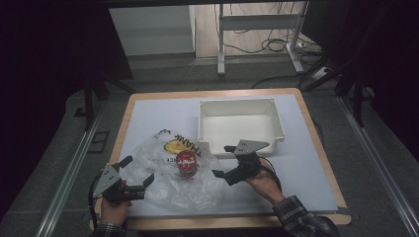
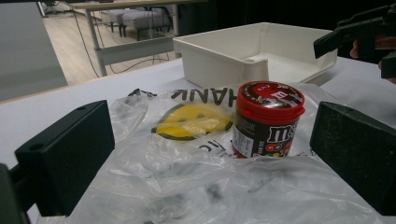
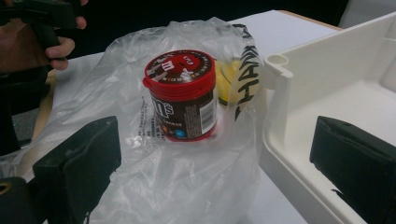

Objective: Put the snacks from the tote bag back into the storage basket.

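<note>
The table (image 1: 306, 163) takes up the middle of the high view, with the white bin (image 1: 240, 126) standing empty at upper centre. Below and left of it lies the clear bag (image 1: 168, 173), crumpled flat, its print reading upside down. The candy jar (image 1: 187, 164) stands upright at the bag's centre, red lid on, just short of the bin's near wall.

Little looks done so far: nothing is gripped and the bin holds nothing. Judging by the layout, the jar is meant for either the bag or the bin, and that whole move remains.

The left gripper (image 1: 133, 174) hovers at lower left over the bag's edge, jaws spread wide and empty. The right gripper (image 1: 225, 162) sits right of the jar, jaws likewise apart, one near the bin's wall.

Hard to tell: whether the jar rests on top of the plastic or inside it. In the right gripper view a film seems to wrap the jar (image 3: 181, 95); in the left gripper view the jar (image 2: 267, 119) looks bare above a fold. The bag's mouth cannot be made out, and the small print on the jar is blurred.
</note>
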### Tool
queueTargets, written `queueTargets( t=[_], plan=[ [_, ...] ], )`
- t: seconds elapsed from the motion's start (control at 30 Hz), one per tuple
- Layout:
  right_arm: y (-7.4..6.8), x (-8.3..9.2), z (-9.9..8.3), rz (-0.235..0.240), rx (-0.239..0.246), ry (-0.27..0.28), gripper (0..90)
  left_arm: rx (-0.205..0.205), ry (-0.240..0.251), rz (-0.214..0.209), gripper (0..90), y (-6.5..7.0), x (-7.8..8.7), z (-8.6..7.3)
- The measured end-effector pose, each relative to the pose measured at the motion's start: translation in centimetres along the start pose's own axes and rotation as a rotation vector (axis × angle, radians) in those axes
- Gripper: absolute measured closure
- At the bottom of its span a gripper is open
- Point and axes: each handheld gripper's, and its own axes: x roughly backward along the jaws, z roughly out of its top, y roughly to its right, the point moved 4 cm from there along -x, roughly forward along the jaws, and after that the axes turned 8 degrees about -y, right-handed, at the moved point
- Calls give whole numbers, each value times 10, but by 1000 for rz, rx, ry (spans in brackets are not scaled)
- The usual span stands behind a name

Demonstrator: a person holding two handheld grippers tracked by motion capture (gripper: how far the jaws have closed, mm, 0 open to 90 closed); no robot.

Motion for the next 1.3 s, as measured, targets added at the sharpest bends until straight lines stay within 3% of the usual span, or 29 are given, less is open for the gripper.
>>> queueTargets(
  t=[0.9, 1.3],
  plan=[
    [-12, -42, 21, 45, 47, -98, 24, -2, -2, 7, 0, 0, 0, 0],
    [-16, -57, 28, 59, 38, -151, 27, -6, -3, 9, 0, 1, 0, 0]
  ],
)
